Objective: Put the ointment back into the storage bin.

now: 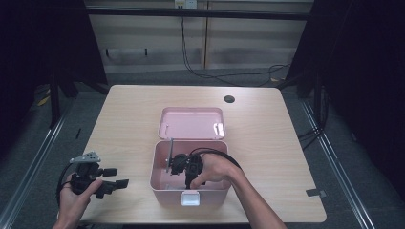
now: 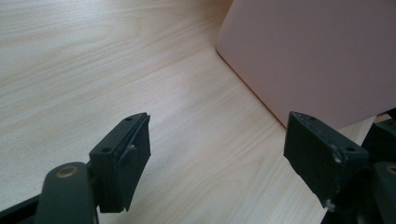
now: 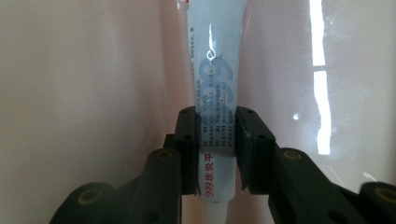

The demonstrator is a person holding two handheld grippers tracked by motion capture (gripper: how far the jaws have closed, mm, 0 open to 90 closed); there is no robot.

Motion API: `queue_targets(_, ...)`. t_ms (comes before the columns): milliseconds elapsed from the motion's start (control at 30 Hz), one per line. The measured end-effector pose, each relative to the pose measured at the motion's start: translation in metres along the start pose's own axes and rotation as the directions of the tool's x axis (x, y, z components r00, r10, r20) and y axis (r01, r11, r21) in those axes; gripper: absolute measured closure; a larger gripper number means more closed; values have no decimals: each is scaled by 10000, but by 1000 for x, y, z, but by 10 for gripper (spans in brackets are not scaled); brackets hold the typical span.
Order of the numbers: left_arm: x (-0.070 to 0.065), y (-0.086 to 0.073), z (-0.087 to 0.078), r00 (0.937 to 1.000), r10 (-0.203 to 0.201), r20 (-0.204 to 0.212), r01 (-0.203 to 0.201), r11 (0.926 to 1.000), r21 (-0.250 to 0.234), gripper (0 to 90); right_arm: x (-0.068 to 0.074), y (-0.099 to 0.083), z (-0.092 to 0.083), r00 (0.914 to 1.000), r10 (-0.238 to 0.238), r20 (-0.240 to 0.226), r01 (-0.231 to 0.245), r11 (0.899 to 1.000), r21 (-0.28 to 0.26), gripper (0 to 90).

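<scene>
A pink box (image 1: 157, 179) stands open at the table's middle, its lid (image 1: 191, 122) tipped back behind it. My right gripper (image 1: 180, 164) reaches down inside the box. In the right gripper view its jaws are shut on a pale blue ointment tube (image 3: 215, 88) printed with "999", which points toward the box's glossy pink inner wall (image 3: 84, 84). My left gripper (image 1: 114, 177) hovers low over the table's front left corner, open and holding nothing. The left gripper view has the box's outer wall (image 2: 317, 56) just beyond the gripper's (image 2: 217, 163) spread jaws.
The wooden table (image 1: 129, 119) has a dark round hole (image 1: 229, 99) at the back right. A thin upright metal piece (image 1: 171, 152) stands inside the box by its left wall. A white latch (image 1: 190, 198) sits on the box's front. Cables (image 1: 210, 71) lie on the floor behind.
</scene>
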State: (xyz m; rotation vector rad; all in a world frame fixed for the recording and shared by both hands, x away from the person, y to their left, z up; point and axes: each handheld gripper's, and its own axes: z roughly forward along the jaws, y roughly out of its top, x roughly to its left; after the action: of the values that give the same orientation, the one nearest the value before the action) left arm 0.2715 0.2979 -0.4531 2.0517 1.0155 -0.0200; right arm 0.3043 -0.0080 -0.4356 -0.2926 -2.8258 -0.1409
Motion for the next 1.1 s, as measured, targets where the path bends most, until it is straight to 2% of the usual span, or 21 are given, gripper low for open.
queue_targets(567,0,0,-1,10000,42,13,-42,10000,-19,230,-2,7,17,9997,-178,-182,185,9991,375,716)
queue_targets(867,1,0,-1,10000,34,6,-34,10000,-12,230,-4,7,17,9992,-263,-315,278,9984,492,713)
queue_targets(1100,1,0,-1,10000,14,32,-14,10000,-13,228,-4,6,18,9992,-119,-371,137,9987,486,708)
